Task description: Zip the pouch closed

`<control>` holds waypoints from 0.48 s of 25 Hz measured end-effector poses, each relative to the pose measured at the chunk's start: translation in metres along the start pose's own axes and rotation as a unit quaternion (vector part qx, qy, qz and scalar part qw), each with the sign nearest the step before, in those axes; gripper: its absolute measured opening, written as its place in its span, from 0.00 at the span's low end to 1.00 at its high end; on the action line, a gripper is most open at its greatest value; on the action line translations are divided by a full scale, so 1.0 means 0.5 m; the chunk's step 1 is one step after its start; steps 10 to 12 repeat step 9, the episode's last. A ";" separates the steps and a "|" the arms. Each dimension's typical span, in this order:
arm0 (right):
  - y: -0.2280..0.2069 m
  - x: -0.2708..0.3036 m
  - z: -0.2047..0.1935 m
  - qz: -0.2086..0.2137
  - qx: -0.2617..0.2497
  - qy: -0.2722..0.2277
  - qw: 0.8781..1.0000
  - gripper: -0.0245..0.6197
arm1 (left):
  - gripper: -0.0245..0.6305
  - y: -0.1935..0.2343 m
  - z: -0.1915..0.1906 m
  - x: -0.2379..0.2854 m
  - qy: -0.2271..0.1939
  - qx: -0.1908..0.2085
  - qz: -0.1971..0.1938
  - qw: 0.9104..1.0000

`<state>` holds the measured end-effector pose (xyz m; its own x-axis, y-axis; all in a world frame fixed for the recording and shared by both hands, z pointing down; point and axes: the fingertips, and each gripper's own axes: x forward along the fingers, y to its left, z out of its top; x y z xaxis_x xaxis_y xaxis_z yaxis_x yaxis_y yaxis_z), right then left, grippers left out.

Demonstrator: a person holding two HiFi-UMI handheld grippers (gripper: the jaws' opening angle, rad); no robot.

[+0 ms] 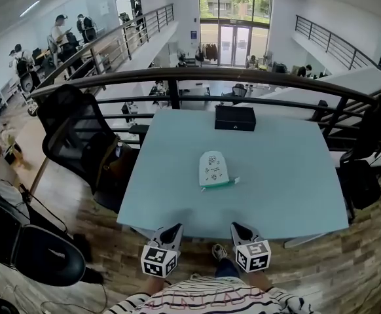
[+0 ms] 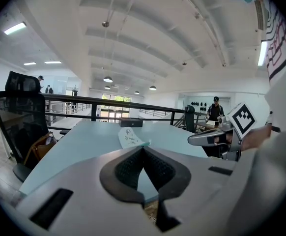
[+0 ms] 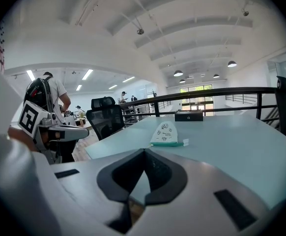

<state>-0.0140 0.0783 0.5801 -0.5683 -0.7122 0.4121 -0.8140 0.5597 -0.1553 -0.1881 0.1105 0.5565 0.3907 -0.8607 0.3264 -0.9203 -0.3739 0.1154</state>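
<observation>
A small white pouch (image 1: 213, 169) with printed pictures and a green zip edge lies flat in the middle of the pale blue table (image 1: 289, 188). A white zip tab sticks out at its near right corner. The pouch also shows in the left gripper view (image 2: 129, 137) and in the right gripper view (image 3: 165, 133). My left gripper (image 1: 176, 227) hovers at the table's near edge, shut and empty. My right gripper (image 1: 236, 227) is beside it, also shut with nothing in it. Both sit well short of the pouch.
A black box (image 1: 235, 118) rests at the table's far edge, in front of a dark railing (image 1: 177, 77). A black mesh office chair (image 1: 79, 136) stands to the left of the table. Wooden floor shows below the near edge.
</observation>
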 end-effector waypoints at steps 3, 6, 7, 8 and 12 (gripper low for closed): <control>-0.001 0.003 0.005 0.002 -0.001 0.000 1.000 0.08 | 0.07 0.004 0.002 0.000 -0.003 -0.005 0.005 1.000; -0.007 0.004 0.009 0.003 -0.001 0.001 1.000 0.08 | 0.07 0.002 0.004 0.005 -0.004 -0.008 0.006 1.000; -0.009 0.005 0.009 0.003 -0.001 0.002 1.000 0.08 | 0.07 0.001 0.005 0.007 -0.003 -0.009 0.006 1.000; -0.012 0.005 0.009 0.003 0.000 0.003 1.000 0.08 | 0.07 0.000 0.006 0.009 -0.003 -0.009 0.006 1.000; -0.014 0.005 0.008 0.003 0.001 0.004 1.000 0.08 | 0.07 -0.001 0.006 0.011 -0.002 -0.009 0.006 1.000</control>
